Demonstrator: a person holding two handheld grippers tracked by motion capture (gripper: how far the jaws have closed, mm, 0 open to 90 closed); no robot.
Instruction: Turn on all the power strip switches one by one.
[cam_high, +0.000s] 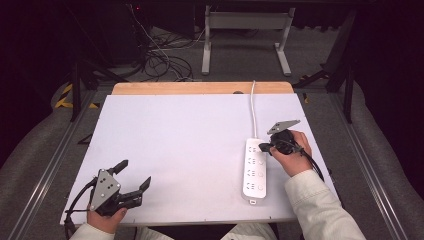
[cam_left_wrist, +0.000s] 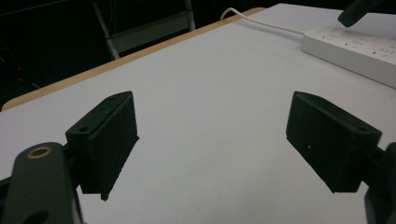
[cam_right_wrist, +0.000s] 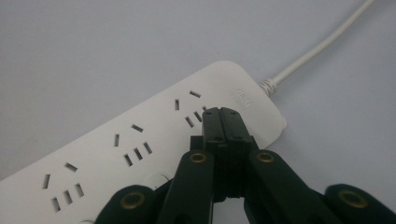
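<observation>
A white power strip lies lengthwise on the right part of the white table top, its white cord running to the far edge. My right gripper is shut, jaws pressed together with nothing between them, its tip over the strip's far end. In the right gripper view the closed tip hovers by the outlet nearest the cord end of the power strip; whether it touches I cannot tell. My left gripper rests open at the near left corner, nothing between its pads.
A wooden strip borders the table's far edge. Beyond it stand a white metal frame and loose cables on the floor. In the left gripper view the power strip lies at the far right.
</observation>
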